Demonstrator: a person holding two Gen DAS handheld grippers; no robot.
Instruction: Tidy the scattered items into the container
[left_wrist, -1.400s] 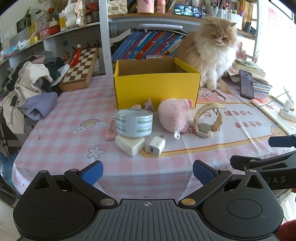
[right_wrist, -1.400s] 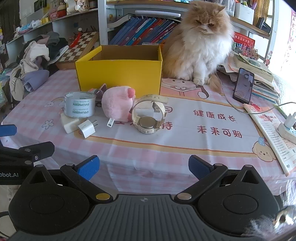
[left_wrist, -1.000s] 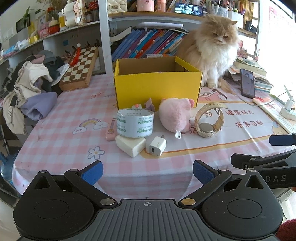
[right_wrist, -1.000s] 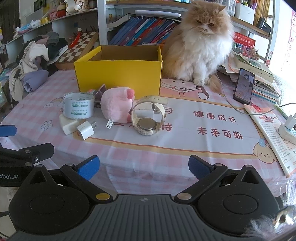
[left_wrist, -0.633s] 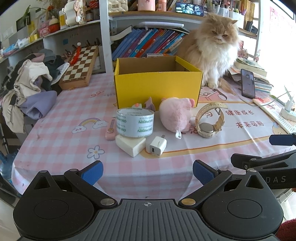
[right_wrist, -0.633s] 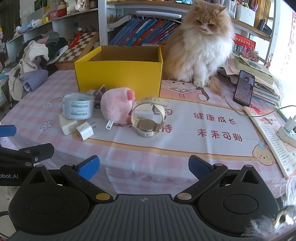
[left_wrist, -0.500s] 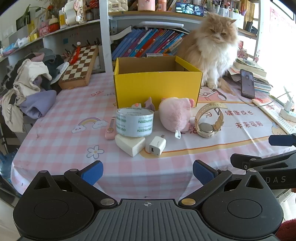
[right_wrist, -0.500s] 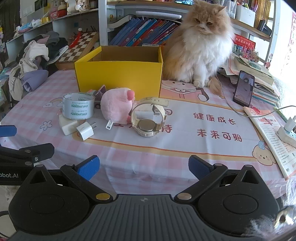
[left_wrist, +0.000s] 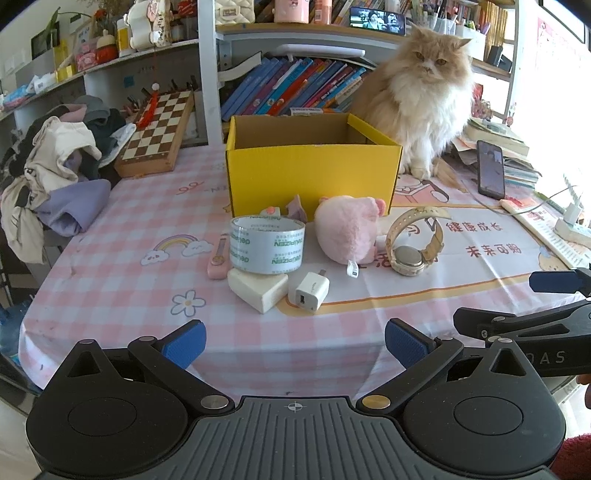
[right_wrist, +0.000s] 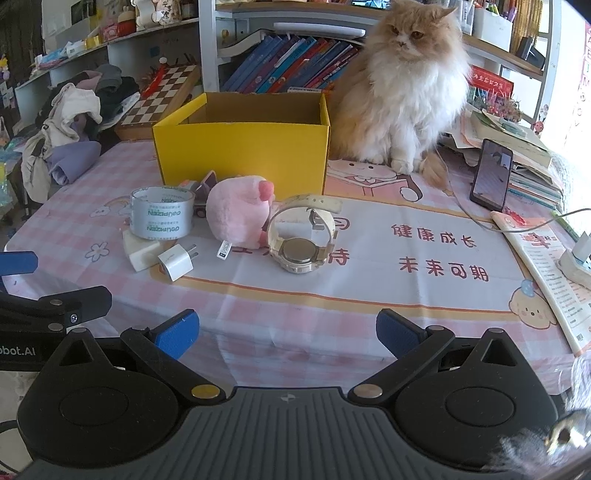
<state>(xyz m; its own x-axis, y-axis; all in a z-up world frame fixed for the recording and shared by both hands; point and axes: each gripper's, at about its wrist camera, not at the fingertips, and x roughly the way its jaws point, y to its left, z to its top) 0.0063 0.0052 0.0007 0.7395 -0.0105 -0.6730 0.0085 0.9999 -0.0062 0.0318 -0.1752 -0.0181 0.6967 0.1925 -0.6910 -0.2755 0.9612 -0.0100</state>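
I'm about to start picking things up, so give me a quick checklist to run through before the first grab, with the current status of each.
1. Left gripper open and holding nothing: ok.
2. Right gripper open and holding nothing: ok.
3. Yellow cardboard box open at the top: ok. Whether its floor is bare: cannot tell.
4. Pink plush toy, cream-strapped wristwatch, clear tape roll and white charger plug out on the tablecloth in front of the box: ok.
5. Tape roll free to lift: not ok, it overlaps the cream heart-shaped block.
6. Fluffy orange cat away from the box: not ok, it sits right beside it.
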